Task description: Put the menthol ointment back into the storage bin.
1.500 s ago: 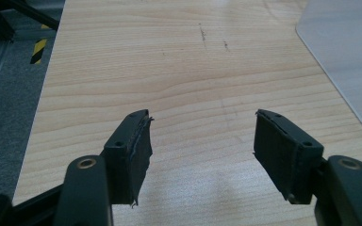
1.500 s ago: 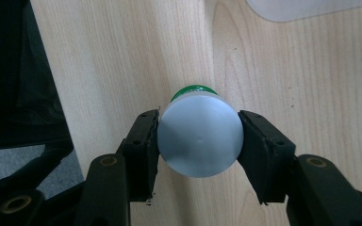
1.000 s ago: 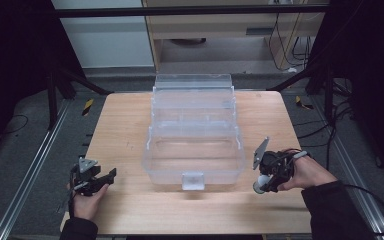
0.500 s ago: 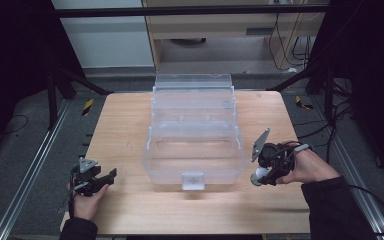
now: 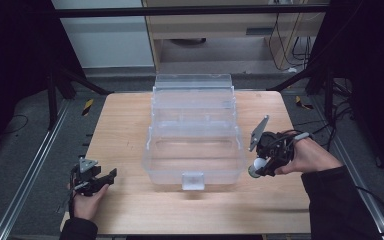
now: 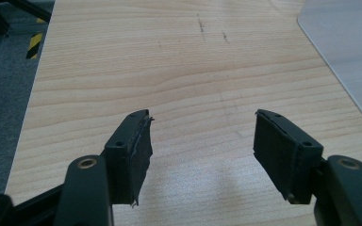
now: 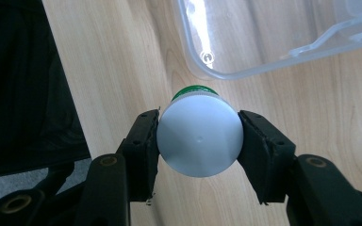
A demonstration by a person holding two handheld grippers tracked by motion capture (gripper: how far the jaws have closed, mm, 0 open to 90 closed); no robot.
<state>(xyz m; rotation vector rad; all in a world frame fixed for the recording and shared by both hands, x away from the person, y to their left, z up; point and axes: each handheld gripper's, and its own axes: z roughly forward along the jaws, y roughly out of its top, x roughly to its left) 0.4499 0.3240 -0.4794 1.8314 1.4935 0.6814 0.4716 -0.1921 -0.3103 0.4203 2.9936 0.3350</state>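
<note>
A clear plastic box (image 5: 194,131) with stepped tiers stands open in the middle of the wooden table (image 5: 125,125). My right gripper (image 5: 258,167) hovers just right of the box's front corner, shut on a small round bottle (image 7: 200,135) with a white end and a green part behind it. In the right gripper view both pads squeeze the bottle's sides, and the box's rim (image 7: 226,70) lies just beyond. At the table's front left corner my left gripper (image 5: 102,181) rests low and open. The left gripper view shows its fingers (image 6: 133,153) wide apart over bare wood.
A white latch (image 5: 193,180) sits on the box's front wall. Metal rails run along both sides of the table, and yellow-black tape marks the floor. A cabinet and cables stand behind the table. A corner of the clear box (image 6: 349,56) shows in the left gripper view.
My right gripper has lifted with the bottle and drifted slightly toward the box. The left gripper has stayed where it was.
</note>
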